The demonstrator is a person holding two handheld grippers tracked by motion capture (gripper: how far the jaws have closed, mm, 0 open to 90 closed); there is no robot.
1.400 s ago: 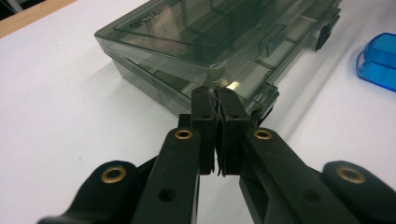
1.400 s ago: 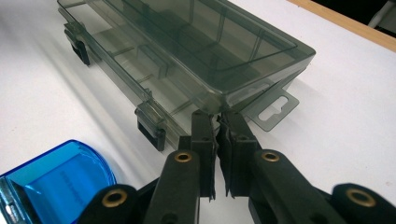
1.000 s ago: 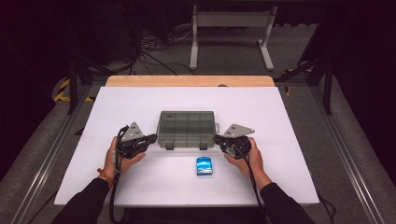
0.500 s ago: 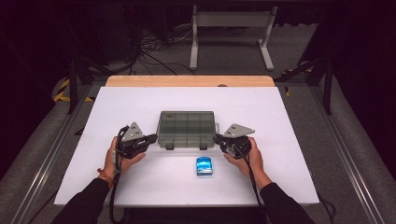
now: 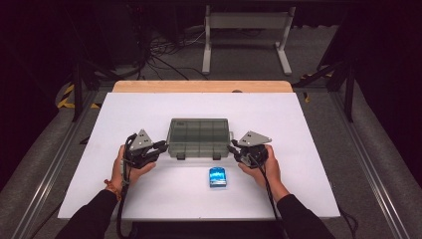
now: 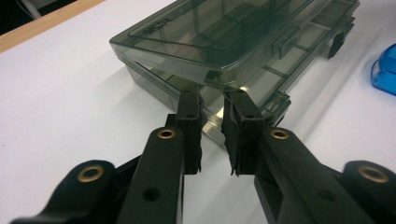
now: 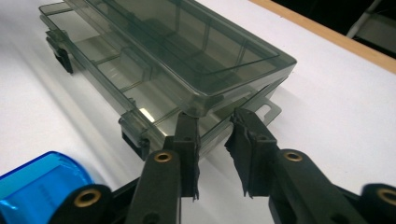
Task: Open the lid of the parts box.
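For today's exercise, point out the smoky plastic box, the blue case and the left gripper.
Box (image 5: 199, 132), high view, middle of its lid.
Blue case (image 5: 217, 177), high view, its top face.
Left gripper (image 6: 211, 100), left gripper view, gap between its fingertips.

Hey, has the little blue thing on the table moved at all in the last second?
No. The blue thing sits in the same spot, just in front of the box, below its right latch and clear of it.

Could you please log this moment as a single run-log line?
left gripper: jaws just opening at lid corner | right gripper: same, opposite corner | box: lid slightly raised | blue case: untouched, nearer the person
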